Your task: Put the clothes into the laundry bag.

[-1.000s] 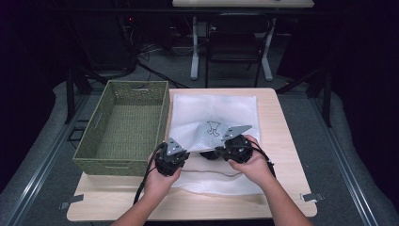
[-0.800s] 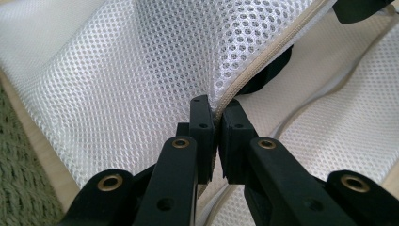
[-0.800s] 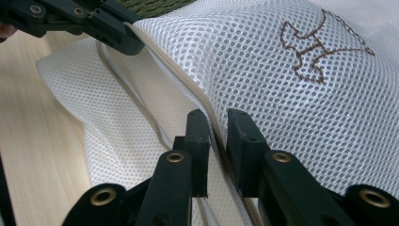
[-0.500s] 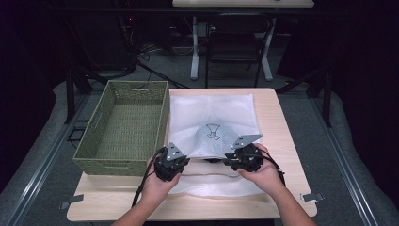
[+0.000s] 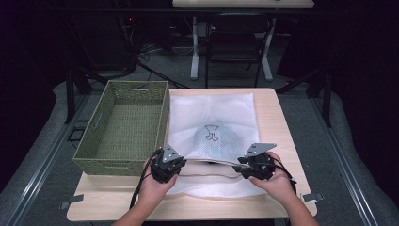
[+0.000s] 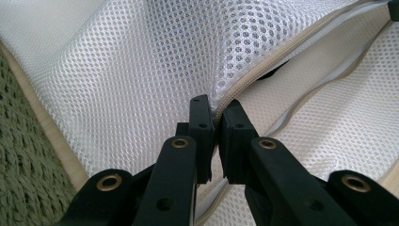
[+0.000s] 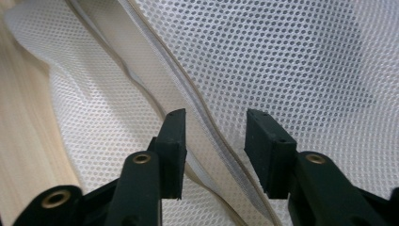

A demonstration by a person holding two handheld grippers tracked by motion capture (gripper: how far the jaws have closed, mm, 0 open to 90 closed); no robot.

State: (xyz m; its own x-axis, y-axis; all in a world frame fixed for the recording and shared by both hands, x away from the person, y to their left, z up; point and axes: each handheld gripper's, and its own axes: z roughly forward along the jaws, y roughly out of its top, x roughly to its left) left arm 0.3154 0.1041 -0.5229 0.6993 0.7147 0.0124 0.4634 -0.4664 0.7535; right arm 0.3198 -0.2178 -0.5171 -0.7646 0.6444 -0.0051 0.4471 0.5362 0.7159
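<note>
A white mesh bag [image 5: 211,113] lies flat on the table [image 5: 277,122], and a dark printed shape [image 5: 211,133] shows through it. Its zipped opening faces me. My left gripper [image 5: 179,161] is shut on the upper zipper edge [image 6: 263,66] at the opening's left end, jaws [image 6: 217,113] pinching mesh. My right gripper [image 5: 242,165] is at the opening's right end. Its jaws [image 7: 214,129] have just been opening and stand apart. The zipper edge [image 7: 188,94] runs between them, and the pads do not press on it.
A green woven basket [image 5: 108,167] stands left of the bag, close to my left gripper. A bare strip of table runs along the right side. Chair and desk legs stand on the dark floor beyond the far edge.
My right gripper has slid right and nearer me along the bag's opening, and its jaws have come apart. The left gripper has kept its place and its pinch.
</note>
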